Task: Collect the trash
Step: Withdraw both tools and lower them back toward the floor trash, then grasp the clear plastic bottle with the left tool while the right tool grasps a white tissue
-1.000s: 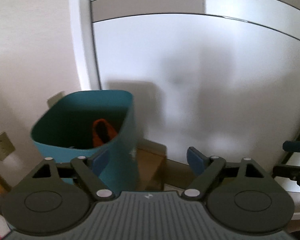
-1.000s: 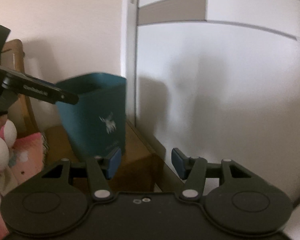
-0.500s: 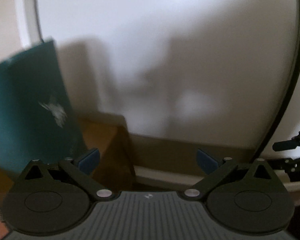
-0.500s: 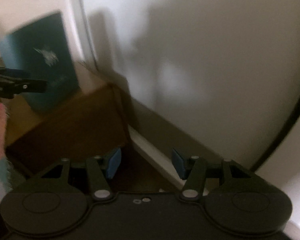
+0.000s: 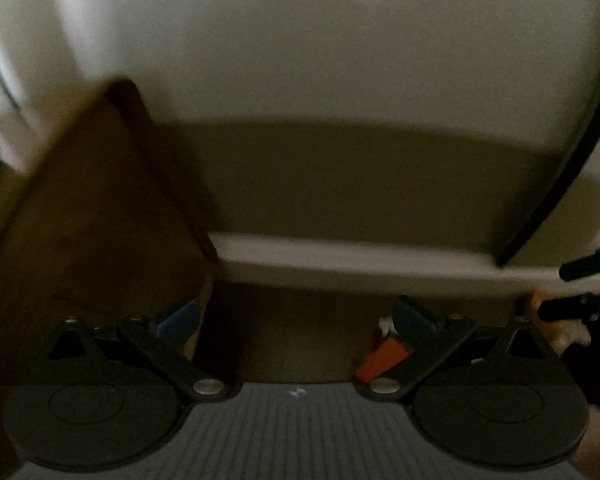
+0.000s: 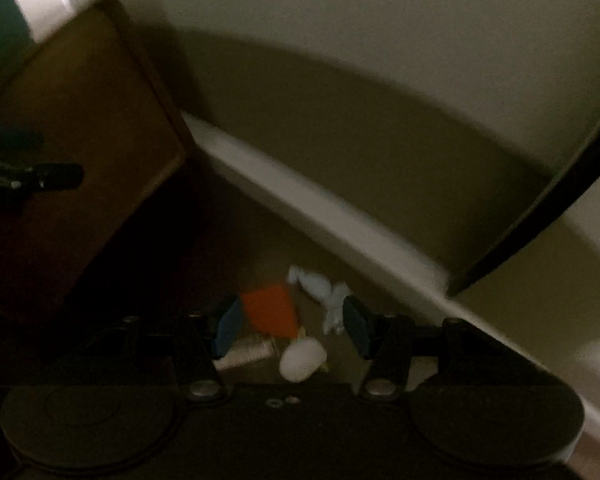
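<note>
Left wrist view: left gripper (image 5: pixel 296 316) spread wide, nothing between its blue pads (image 5: pixel 178 318); wooden box (image 5: pixel 92 232) at left, against the white cabinet base (image 5: pixel 360 260); an orange wrapper (image 5: pixel 382 358) lies on the dim floor, partly hidden behind the right-hand finger; the other gripper's dark tips show at the right edge.

Right wrist view: right gripper (image 6: pixel 290 326) spread, empty, hovering over the trash; orange wrapper (image 6: pixel 270 312), crumpled white wrapper (image 6: pixel 324 292) and a white rounded scrap (image 6: pixel 302 360) sit close together on the floor between the pads (image 6: pixel 358 326); all blurred; wooden box (image 6: pixel 84 128) upper left.
</note>
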The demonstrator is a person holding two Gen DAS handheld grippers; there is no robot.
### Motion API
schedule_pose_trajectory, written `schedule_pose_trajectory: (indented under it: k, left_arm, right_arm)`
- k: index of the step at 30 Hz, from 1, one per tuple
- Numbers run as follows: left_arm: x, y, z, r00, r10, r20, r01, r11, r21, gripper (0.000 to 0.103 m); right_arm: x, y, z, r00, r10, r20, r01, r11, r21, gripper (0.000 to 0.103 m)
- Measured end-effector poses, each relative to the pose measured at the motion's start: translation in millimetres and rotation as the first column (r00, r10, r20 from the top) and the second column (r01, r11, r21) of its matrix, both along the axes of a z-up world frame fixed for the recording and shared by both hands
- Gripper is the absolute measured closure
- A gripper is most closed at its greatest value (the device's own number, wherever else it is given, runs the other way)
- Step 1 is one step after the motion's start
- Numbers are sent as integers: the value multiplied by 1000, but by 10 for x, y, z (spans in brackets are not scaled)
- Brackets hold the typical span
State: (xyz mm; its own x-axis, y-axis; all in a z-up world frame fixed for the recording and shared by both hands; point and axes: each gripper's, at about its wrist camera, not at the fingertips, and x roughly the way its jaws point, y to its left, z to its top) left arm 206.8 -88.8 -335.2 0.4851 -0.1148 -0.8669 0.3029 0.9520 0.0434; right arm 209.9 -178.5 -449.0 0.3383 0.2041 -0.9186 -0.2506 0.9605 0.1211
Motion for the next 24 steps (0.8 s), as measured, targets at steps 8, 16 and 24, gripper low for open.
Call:
schedule_pose_trajectory:
  k: [8, 16, 24]
  left_arm:
    - [35, -258, -1135, 978, -158, -137, 167, 984, 57, 0]
    - [-295, -623, -2277, 864, -420, -277, 464, 878, 114, 0]
    - [-527, -879, -3005, 791, -472, -390, 543, 835, 89, 1]
  right_arm:
    - [113, -25, -1035, 981, -65, -184, 62, 998, -22, 48]
    - [186, -49, -1862, 941, -110, -321, 97, 994, -55, 48]
    - [189, -109, -2492, 881, -181, -437, 184, 982, -36, 49]
